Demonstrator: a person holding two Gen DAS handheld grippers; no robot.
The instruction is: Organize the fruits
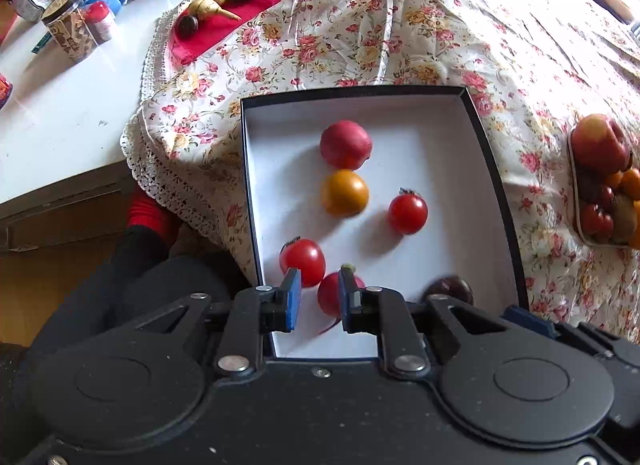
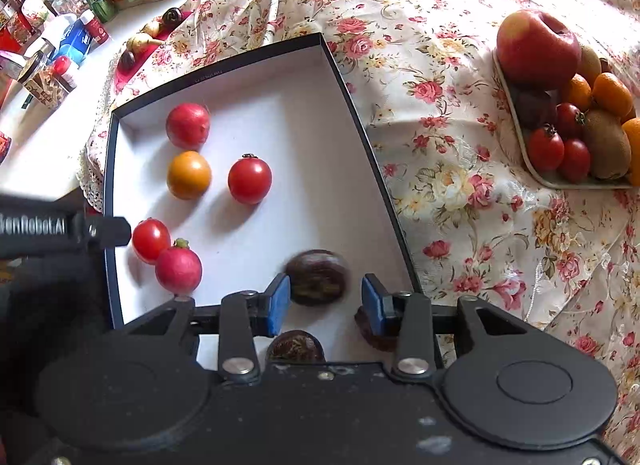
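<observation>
1. glossy, round fruits inside the white-lined box (image 2: 344, 77) on the floral cloth (image 2: 440, 145) over the desk (image 1: 60, 113); dark fruit (image 2: 318, 277) blurred, by the box's near edge.
2. no clear long axis; far tomato (image 2: 249, 180) with calyx toward the far wall.
3. counted in box: three dark, two tomatoes, two pink-red, one orange.
4. right claw (image 2: 326, 299) released, straddling the dark fruit; left claw (image 1: 320, 297) clenched on nothing.

White table (image 1: 60, 113): floral cloth (image 1: 400, 33) w/ box (image 1: 496, 193), fruit tray (image 2: 516, 121); jars (image 1: 70, 29) beside.
</observation>
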